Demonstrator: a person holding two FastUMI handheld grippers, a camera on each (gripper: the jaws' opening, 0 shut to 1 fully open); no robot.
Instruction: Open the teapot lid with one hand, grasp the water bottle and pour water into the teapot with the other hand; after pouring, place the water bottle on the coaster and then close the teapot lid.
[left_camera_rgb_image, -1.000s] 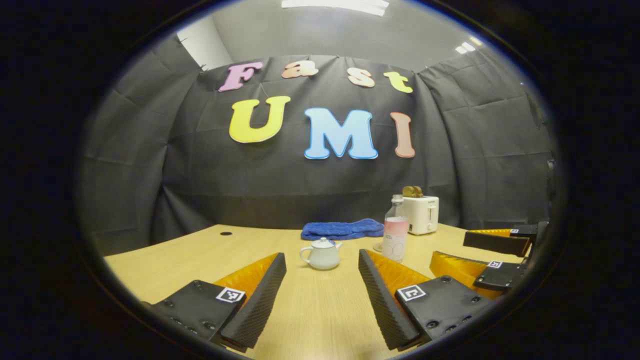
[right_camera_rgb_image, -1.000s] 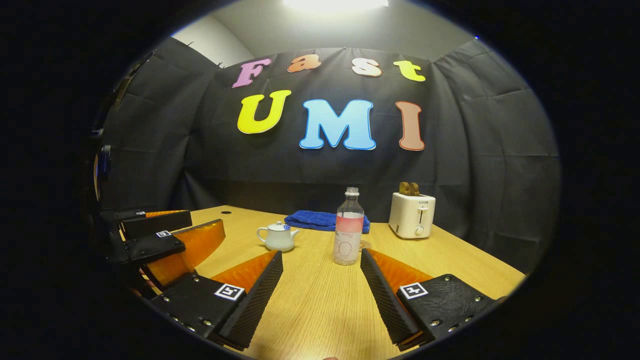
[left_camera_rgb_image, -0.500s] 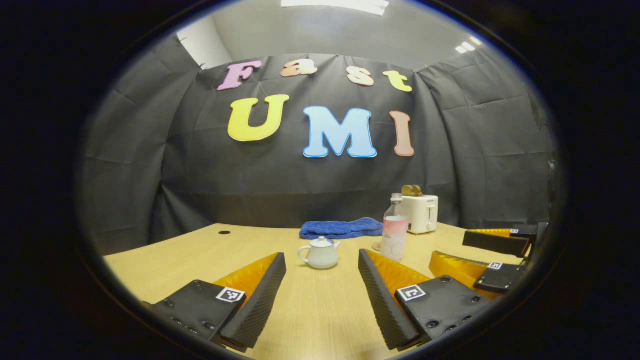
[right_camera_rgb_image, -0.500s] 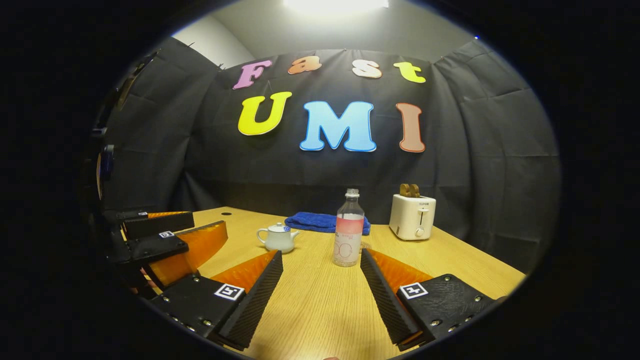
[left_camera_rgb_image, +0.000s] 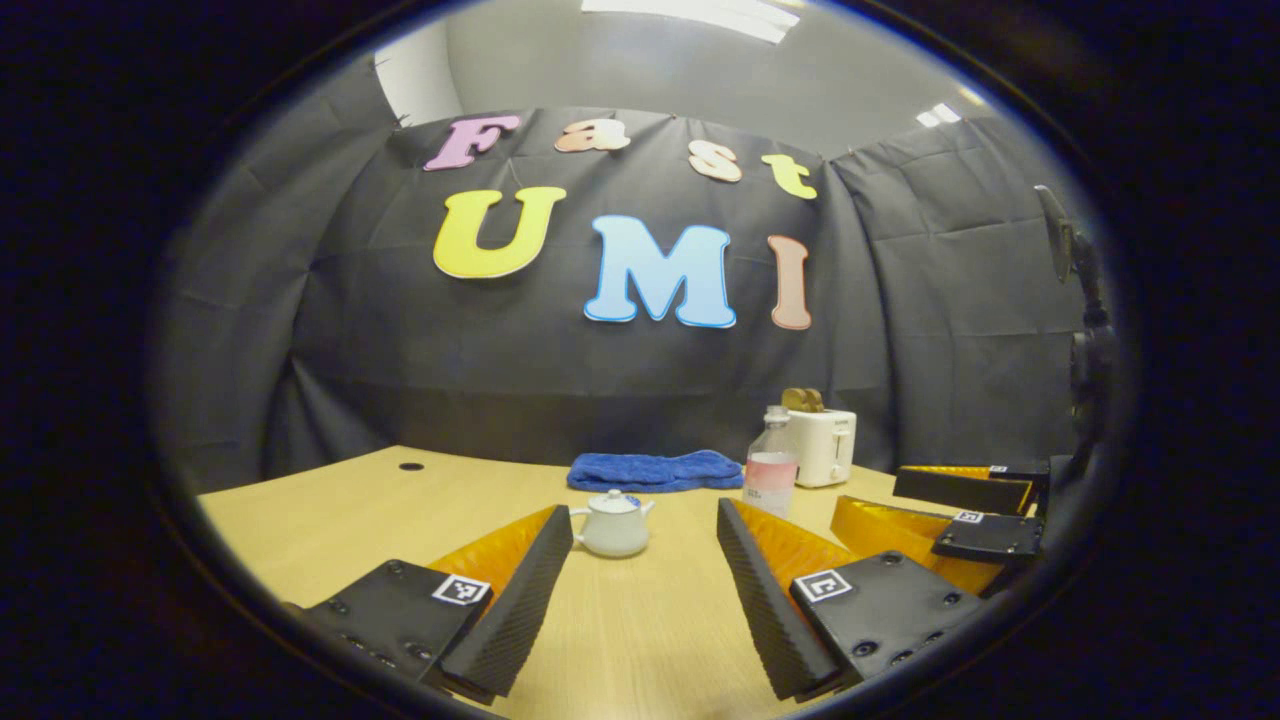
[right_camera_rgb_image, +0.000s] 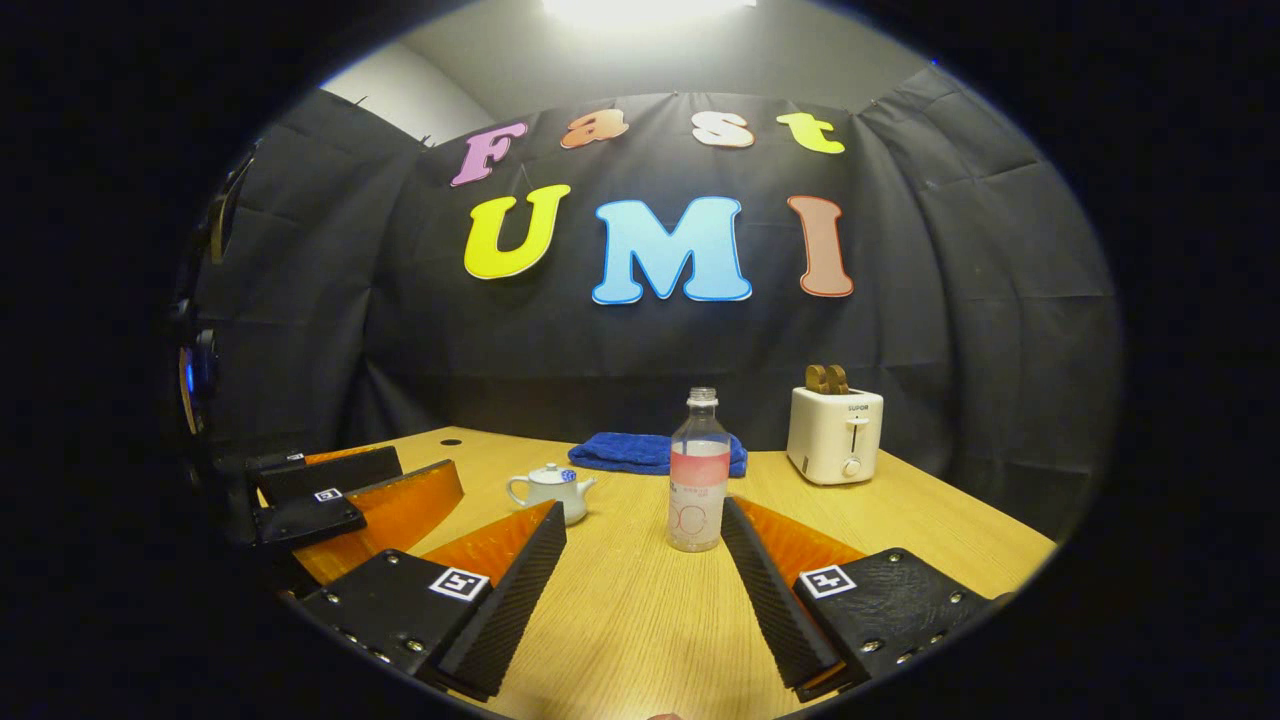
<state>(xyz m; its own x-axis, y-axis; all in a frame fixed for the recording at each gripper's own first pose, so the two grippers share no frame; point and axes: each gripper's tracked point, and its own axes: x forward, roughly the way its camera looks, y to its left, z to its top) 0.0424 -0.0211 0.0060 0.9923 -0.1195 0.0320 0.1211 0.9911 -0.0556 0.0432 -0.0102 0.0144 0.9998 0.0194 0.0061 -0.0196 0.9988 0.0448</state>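
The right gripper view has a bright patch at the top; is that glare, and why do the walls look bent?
Right gripper view: the ceiling light is blown out white, yet the water bottle stays sharp. Left gripper view: the light panel is dimmer. In both, the fisheye lens bows the cloth wall.

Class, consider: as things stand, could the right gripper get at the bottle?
Probably yes. The right gripper is open, the bottle stands upright just ahead between its fingers, and bare table lies between.
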